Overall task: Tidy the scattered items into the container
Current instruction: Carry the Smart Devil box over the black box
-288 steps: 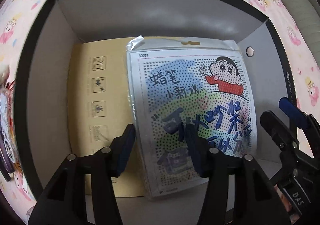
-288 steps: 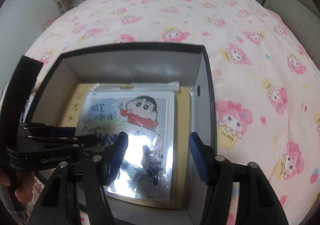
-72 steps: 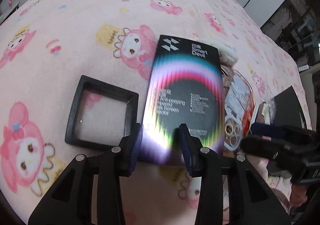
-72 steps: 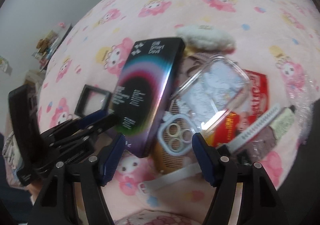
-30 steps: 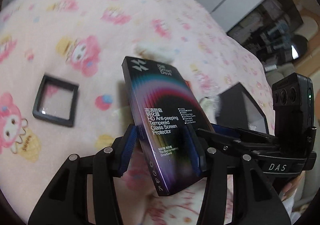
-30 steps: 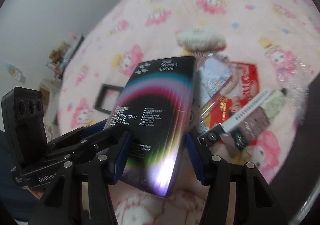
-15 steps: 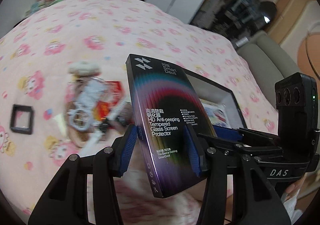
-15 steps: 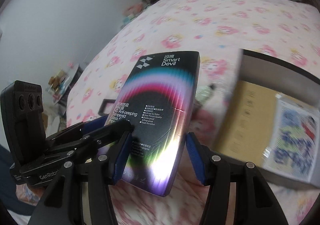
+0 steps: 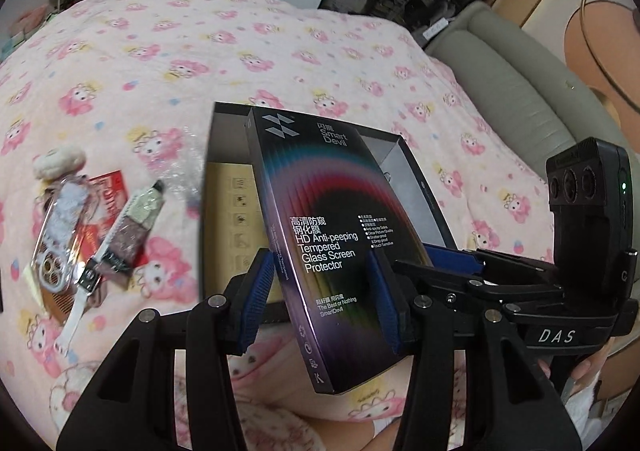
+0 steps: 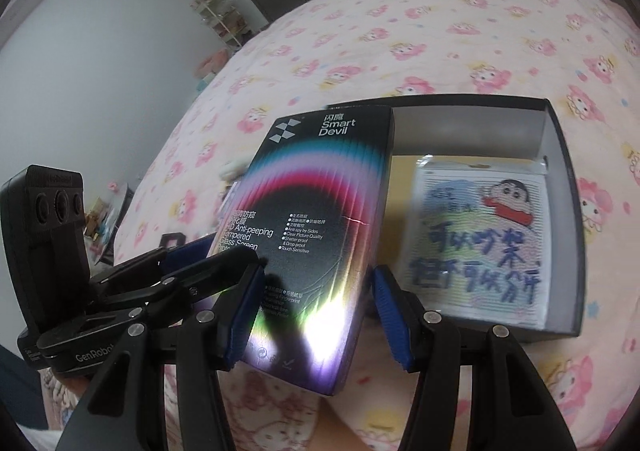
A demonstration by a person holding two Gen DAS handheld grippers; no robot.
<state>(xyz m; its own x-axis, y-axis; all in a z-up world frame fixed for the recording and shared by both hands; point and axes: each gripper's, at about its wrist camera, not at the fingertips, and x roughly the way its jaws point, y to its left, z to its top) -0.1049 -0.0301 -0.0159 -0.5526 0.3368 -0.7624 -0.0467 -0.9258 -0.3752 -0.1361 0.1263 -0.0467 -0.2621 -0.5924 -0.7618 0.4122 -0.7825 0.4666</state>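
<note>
Overhead, pink cartoon-print bedspread

Screen protector box above container, clutter left.

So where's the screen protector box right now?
Centre of both wrist views: the screen protector box is held up between the left gripper and right gripper, over the near-left edge of the open storage box.

Pink cartoon-print bedspread — open black box, scattered small items beside it
</note>
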